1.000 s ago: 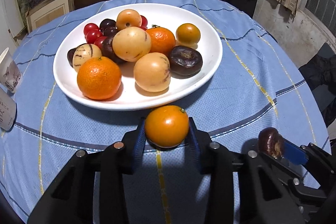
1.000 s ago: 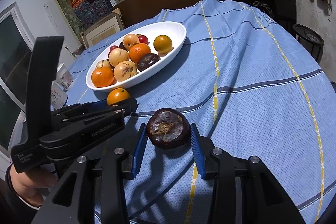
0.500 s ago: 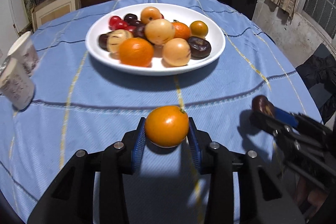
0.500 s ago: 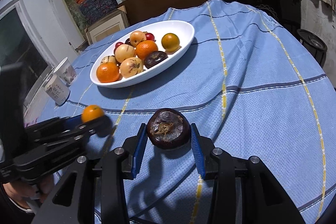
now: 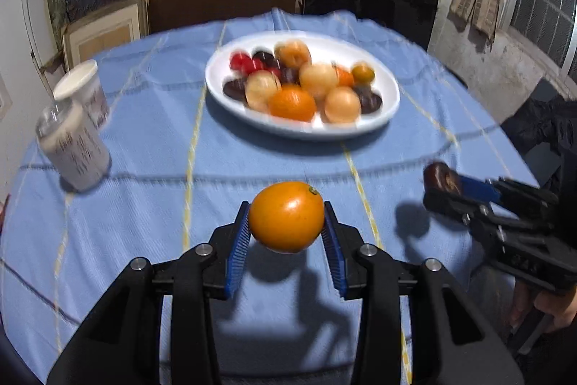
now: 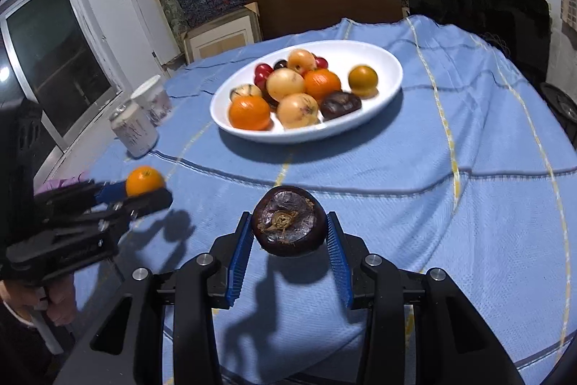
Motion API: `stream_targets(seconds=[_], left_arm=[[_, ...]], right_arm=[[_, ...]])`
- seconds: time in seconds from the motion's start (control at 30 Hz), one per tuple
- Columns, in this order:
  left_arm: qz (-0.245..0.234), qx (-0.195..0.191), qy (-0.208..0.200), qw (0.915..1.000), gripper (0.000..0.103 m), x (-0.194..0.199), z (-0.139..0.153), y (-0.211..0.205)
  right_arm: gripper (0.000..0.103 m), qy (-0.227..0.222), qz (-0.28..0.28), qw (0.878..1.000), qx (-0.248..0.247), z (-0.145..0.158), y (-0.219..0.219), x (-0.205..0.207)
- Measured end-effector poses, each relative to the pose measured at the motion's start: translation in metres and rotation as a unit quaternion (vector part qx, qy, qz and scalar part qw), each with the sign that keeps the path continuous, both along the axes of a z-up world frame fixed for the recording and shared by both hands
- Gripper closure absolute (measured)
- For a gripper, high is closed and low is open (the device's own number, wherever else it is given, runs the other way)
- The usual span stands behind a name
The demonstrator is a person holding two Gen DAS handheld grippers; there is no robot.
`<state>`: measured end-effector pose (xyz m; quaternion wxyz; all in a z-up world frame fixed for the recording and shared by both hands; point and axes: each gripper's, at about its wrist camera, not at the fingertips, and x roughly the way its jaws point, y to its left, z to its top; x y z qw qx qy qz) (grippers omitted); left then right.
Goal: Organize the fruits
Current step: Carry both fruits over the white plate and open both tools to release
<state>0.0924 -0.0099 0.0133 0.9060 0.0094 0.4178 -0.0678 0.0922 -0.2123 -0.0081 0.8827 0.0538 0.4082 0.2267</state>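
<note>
A round table under a blue checked cloth [image 6: 450,204] fills the room, storage shelves behind it, as a person sorts fruit with two handheld grippers. A white oval plate [image 6: 375,121] at the table's centre holds the gathered fruit: oranges, pale yellow rounds, dark purple pieces and red cherries. Two paper cups [image 5: 77,128] stand well apart from it, at the cloth's left edge. Nearer the viewer, both tools hang clear of the cloth, each carrying one piece. The left gripper [image 5: 286,233] pinches an orange fruit [image 5: 286,215] between its blue pads; the right gripper [image 6: 288,240] clamps a dark purple fruit [image 6: 288,226], stem scar up, apparently for sorting.
</note>
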Motion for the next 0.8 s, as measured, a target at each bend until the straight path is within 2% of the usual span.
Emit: stream_targets(seconds=[0.2, 0.37, 0.47, 0.63, 0.8], left_arm=[[-0.014, -0.01, -0.026, 0.9995, 0.065, 0.035, 0.031, -0.002], [-0.011, -0.036, -0.027, 0.9989, 0.065, 0.069, 0.039, -0.008], [-0.006, -0.044, -0.029, 0.9986, 0.065, 0.093, 0.034, -0.013], [0.015, -0.035, -0.011, 0.9992, 0.066, 0.142, 0.017, -0.021], [0.031, -0.025, 0.005, 0.9992, 0.065, 0.17, 0.003, -0.023]], right_arm=[[0.061, -0.037, -0.004, 0.999, 0.004, 0.04, 0.008, 0.029], [0.061, -0.053, -0.025, 0.998, 0.018, 0.057, 0.013, 0.066], [0.061, -0.05, -0.037, 0.997, 0.039, 0.057, 0.015, 0.089], [0.061, -0.04, -0.062, 0.997, 0.04, 0.048, 0.022, 0.127], [0.061, 0.0, -0.07, 0.995, 0.066, 0.03, 0.025, 0.166]])
